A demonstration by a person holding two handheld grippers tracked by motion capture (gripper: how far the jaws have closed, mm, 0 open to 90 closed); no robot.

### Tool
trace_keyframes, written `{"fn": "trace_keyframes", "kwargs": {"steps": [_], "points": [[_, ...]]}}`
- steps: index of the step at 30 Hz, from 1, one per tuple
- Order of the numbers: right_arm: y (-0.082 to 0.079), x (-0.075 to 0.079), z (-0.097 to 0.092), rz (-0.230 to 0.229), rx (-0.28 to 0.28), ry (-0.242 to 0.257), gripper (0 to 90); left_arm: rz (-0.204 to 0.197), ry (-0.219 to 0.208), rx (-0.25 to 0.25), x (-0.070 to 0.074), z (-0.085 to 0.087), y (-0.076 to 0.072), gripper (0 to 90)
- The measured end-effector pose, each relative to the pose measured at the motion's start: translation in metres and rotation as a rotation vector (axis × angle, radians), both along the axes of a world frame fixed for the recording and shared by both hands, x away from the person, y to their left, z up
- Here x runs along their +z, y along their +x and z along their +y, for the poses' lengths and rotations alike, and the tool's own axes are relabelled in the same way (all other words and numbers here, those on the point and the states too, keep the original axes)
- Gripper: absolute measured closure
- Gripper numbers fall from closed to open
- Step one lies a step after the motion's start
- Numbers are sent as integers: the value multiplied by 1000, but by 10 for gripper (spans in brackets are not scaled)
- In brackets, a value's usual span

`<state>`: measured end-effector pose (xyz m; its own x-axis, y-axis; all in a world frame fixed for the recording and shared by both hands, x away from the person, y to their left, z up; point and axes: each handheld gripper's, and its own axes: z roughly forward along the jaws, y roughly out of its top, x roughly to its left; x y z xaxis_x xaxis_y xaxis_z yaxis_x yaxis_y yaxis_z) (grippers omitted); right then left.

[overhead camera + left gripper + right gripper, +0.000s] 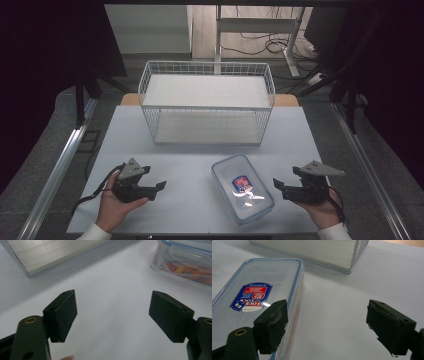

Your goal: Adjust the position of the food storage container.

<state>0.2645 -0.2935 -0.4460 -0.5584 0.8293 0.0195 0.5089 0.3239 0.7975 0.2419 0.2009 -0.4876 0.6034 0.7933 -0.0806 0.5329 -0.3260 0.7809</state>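
- We hold the left gripper (pixel 161 185) and the right gripper (pixel 276 185) wide open and empty, one on each side of the lidded plastic container (pixel 243 187).
- The container lies on the white table (pixel 190 155), just in front of the wire basket (pixel 207 102).
- Nothing is grasped yet; we judge that the whole job of gripping and moving remains.

Left gripper (pixel 161 185) held low in left hand (pixel 114 206), jaws wide apart, nothing between, pointing right. Right gripper (pixel 276 184) in right hand (pixel 326 209), jaws spread, nothing between, pointing left. Both forearms enter from bottom.
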Motion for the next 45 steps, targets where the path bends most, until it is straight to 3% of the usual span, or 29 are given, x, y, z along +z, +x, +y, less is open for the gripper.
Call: {"fn": "trace_keyframes", "kwargs": {"steps": [11,16,21,28,34,38,43,45], "points": [[-1,0,4,13,-2,-17,203,0,25,-27,0,1,-6,187],[-4,6,10,9,-8,-16,221,-19,8,-19,4,3,-14,188],[2,7,16,27,-2,-25,262,0,10,-26,2,1,-10,188],[14,3,18,65,20,-33,323,11,30,-26,-1,-1,-8,196],[27,13,27,69,35,-44,372,12,32,-24,0,-1,-9,195],[39,17,38,90,32,-73,423,8,31,-25,0,0,-10,195],[65,15,57,131,52,-142,479,6,50,-34,-1,0,-9,195],[69,14,59,135,54,-144,487,7,49,-32,-1,0,-9,195]]}}
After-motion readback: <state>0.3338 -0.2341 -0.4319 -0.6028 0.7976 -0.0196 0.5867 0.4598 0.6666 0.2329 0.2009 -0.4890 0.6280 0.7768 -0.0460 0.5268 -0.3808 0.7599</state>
